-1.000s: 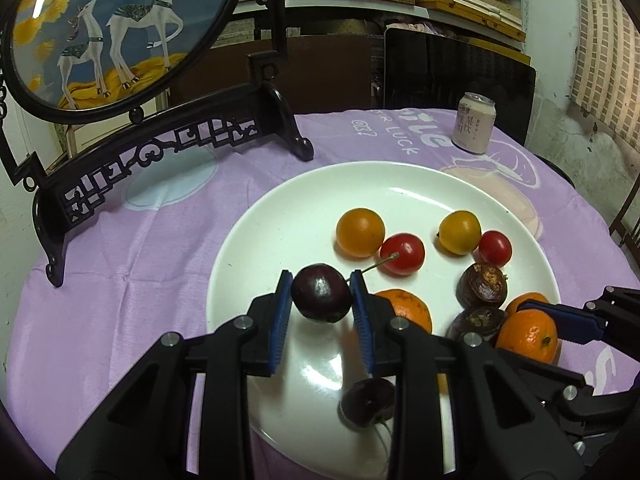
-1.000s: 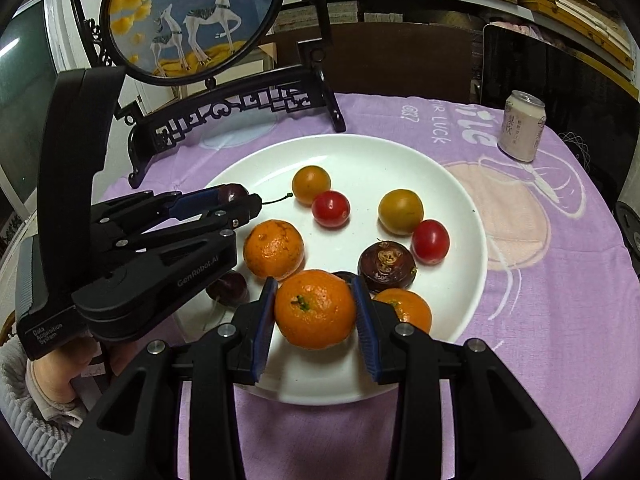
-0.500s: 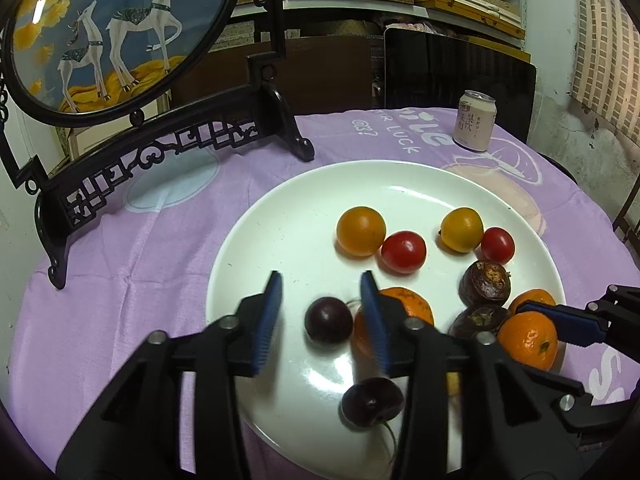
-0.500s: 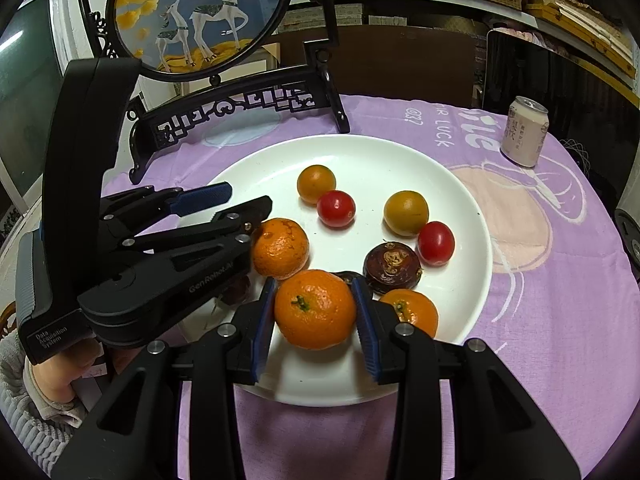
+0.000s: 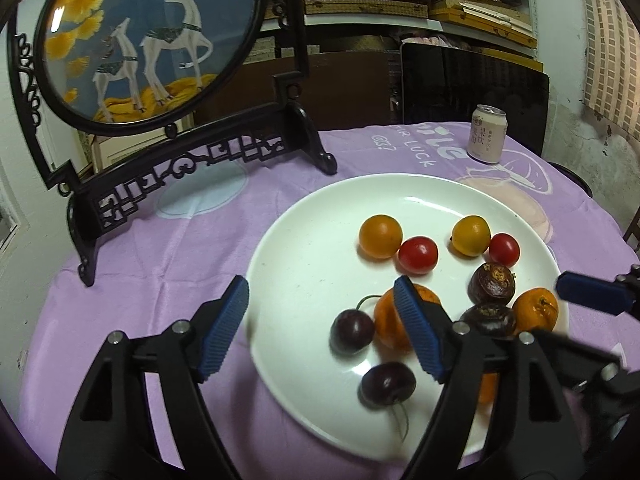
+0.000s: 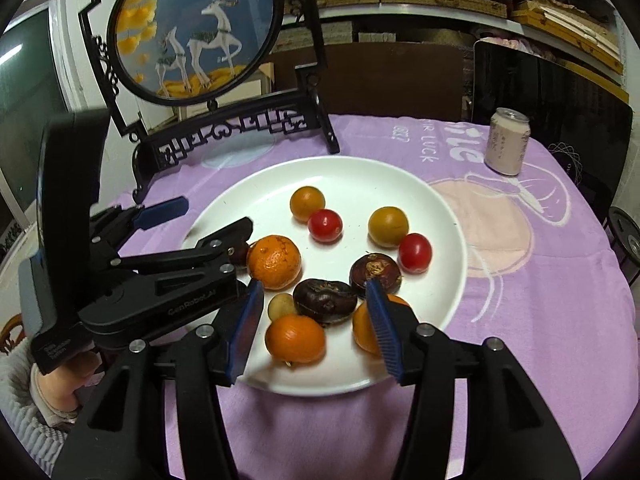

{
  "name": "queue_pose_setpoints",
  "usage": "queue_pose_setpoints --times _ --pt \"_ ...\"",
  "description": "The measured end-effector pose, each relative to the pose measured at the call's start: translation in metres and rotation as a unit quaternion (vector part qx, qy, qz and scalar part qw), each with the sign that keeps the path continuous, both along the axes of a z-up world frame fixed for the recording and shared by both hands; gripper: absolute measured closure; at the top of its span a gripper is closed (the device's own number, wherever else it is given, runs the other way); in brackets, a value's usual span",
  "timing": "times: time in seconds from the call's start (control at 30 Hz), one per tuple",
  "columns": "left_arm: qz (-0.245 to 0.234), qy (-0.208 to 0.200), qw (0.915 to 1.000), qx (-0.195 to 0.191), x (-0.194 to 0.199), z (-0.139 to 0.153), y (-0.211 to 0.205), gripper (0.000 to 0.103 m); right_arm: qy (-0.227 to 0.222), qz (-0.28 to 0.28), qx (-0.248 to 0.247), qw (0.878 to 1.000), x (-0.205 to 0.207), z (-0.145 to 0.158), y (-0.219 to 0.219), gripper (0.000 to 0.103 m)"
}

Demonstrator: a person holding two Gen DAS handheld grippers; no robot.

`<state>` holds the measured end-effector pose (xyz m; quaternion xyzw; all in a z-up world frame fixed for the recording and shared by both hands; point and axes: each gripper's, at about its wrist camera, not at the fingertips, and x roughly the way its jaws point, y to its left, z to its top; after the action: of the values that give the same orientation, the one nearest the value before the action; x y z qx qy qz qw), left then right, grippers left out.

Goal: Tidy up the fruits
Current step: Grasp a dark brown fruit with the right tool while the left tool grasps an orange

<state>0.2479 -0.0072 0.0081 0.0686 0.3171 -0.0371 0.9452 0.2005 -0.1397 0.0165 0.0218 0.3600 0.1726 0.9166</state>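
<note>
Opening on both sides: left gripper (image 5: 320, 324) off cherry (image 5: 352, 332), right gripper (image 6: 316, 328) off tangerine (image 6: 295, 338). Release step; next, probably another fruit.

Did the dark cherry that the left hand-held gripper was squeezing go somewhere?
Yes. The cherry dropped from between the opening pads onto the white plate, beside the orange, nearer the other cherry.

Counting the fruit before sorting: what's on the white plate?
On the plate: three mandarins, two yellow tomatoes, two red tomatoes, two dark chestnuts, two cherries, one small pale fruit. Both grippers cover parts.
</note>
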Motion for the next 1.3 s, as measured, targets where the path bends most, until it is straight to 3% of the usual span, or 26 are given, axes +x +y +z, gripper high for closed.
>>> queue_pose_setpoints --times 0.2,0.37,0.53,0.7,0.83,1.3 --pt "0.005 -0.019 0.9995 0.023 -0.036 0.007 0.001 0.020 -0.005 -0.010 0.025 1.000 -0.027 0.009 -0.019 0.047" --pt "-0.016 0.003 0.9998 0.010 -0.076 0.002 0.009 0.016 -0.001 -0.001 0.032 0.999 -0.072 0.004 -0.032 0.047" --pt "-0.064 0.023 0.9976 -0.011 -0.130 0.000 0.008 0.016 0.006 0.002 0.028 1.000 -0.124 -0.014 -0.048 0.047" --pt "-0.128 0.023 0.9913 0.020 -0.186 -0.010 -0.009 0.016 0.037 0.017 0.025 0.999 -0.157 -0.038 -0.054 0.047" --pt "-0.168 0.034 0.9843 0.044 -0.217 -0.026 -0.021 0.016 0.032 0.035 0.007 0.999 -0.168 -0.041 -0.044 0.047" --pt "-0.230 0.083 0.9684 0.051 -0.219 -0.045 -0.043 0.017 0.061 0.053 -0.034 0.996 -0.162 -0.059 -0.024 0.047"
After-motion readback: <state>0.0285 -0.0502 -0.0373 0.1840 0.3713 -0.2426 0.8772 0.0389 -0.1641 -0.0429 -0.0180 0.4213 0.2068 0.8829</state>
